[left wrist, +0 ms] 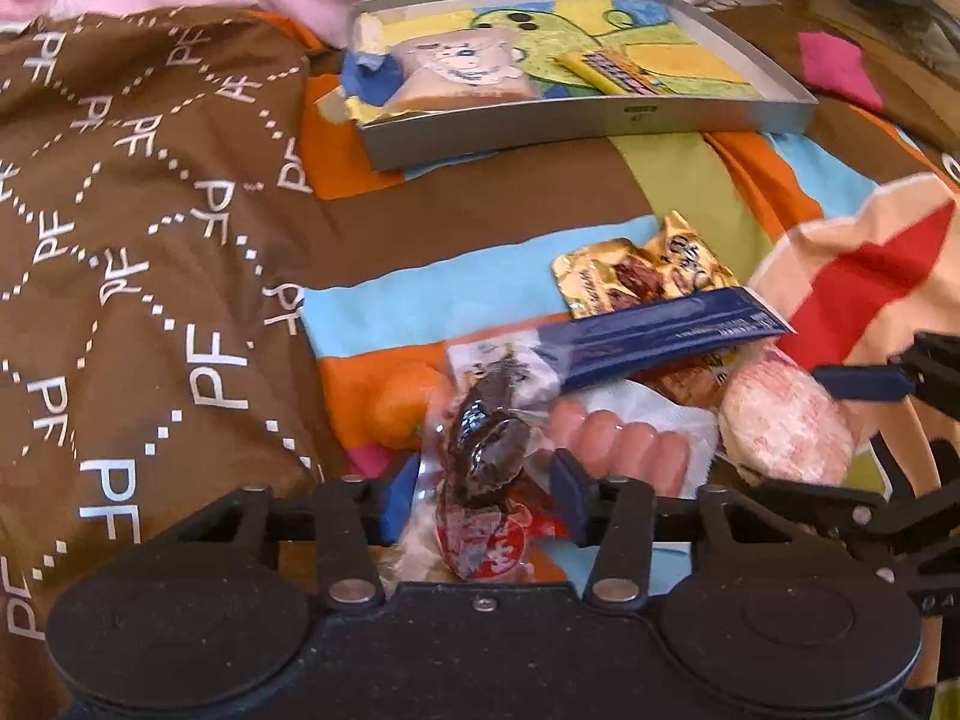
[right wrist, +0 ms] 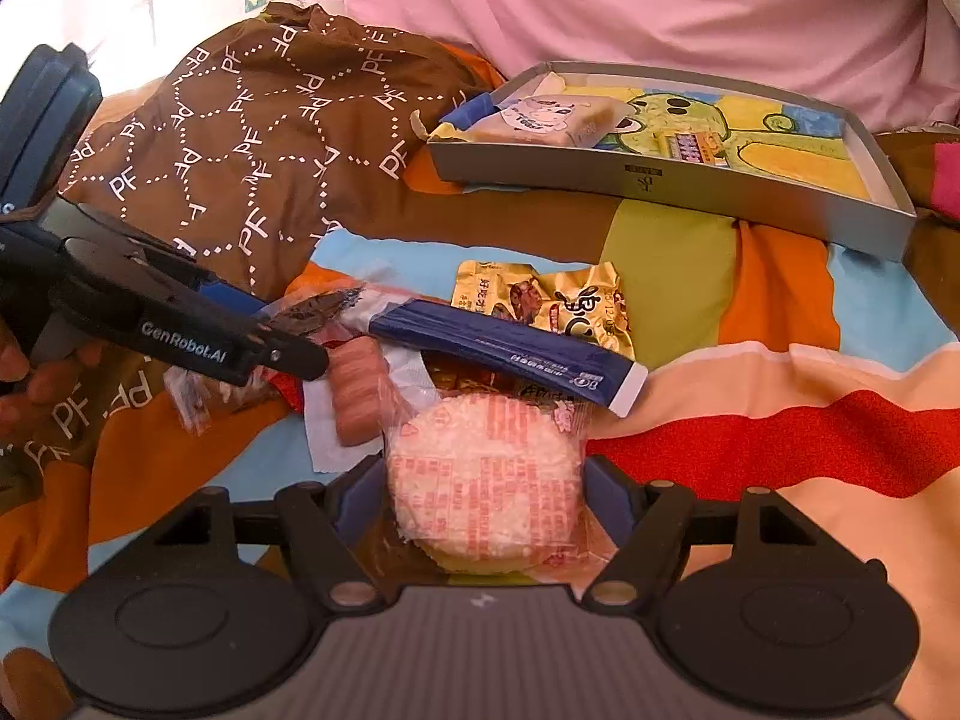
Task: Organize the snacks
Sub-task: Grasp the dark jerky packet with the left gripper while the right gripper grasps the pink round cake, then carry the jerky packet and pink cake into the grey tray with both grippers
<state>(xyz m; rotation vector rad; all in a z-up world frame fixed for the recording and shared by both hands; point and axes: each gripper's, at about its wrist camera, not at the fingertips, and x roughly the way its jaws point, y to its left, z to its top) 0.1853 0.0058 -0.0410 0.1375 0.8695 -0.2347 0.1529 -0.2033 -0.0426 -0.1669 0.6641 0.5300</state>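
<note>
My left gripper [left wrist: 486, 489] is shut on a clear packet with a dark snack [left wrist: 486, 444] in it, one pad on each side. In the right wrist view it [right wrist: 288, 336] reaches in from the left over that packet [right wrist: 318, 306]. My right gripper [right wrist: 483, 480] is shut on a round wrapped rice cracker [right wrist: 480, 480], its pads pressed to the wrapper's sides. The left wrist view shows the cracker [left wrist: 780, 420] at the right. Beside them lie pink sausages [right wrist: 354, 396], a blue stick packet [right wrist: 510, 354] and a gold packet [right wrist: 540, 300].
A grey tray [right wrist: 660, 192] at the back holds a cartoon bread packet [right wrist: 552, 117] and a small yellow packet [right wrist: 690, 147]. A brown printed bag [left wrist: 150, 240] fills the left. An orange fruit [left wrist: 408, 408] lies by the pile. Pink cloth [right wrist: 660, 0] rises behind.
</note>
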